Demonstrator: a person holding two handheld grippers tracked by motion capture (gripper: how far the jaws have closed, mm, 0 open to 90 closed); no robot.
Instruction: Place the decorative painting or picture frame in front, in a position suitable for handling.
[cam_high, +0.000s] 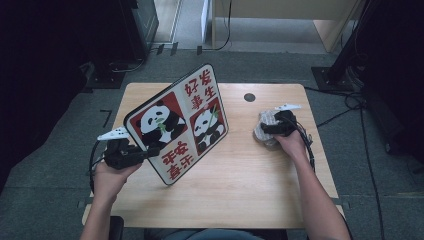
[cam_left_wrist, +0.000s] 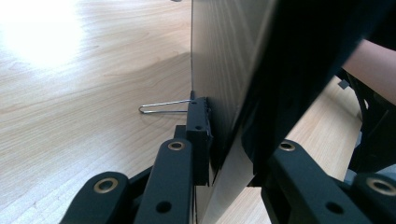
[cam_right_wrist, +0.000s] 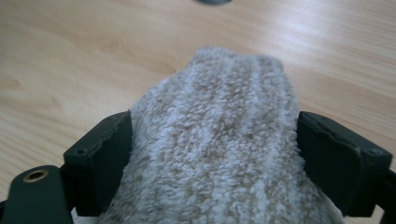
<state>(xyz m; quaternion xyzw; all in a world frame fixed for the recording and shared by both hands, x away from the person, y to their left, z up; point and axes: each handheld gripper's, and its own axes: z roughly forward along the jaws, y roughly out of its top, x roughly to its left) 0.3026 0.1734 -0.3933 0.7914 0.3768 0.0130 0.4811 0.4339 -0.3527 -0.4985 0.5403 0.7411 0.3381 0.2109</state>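
A square board (cam_high: 177, 122) printed with pandas and red characters stands tilted on one corner at the table's left. My left gripper (cam_high: 150, 151) is shut on its lower left edge. In the left gripper view the jaws (cam_left_wrist: 229, 154) clamp the board's edge (cam_left_wrist: 224, 56), beside a black bracket with a thin wire stand (cam_left_wrist: 161, 108) on its wooden back. At the right, a grey fluffy cloth (cam_high: 266, 119) lies bunched on the table. My right gripper (cam_high: 267, 129) sits over it, and in the right gripper view the cloth (cam_right_wrist: 215, 116) fills the gap with both pads against it.
The wooden table (cam_high: 240, 180) has a round cable hole (cam_high: 249, 97) near its far edge. Cables trail from the right gripper across the table's right edge. Dark equipment and stands surround the table on the floor.
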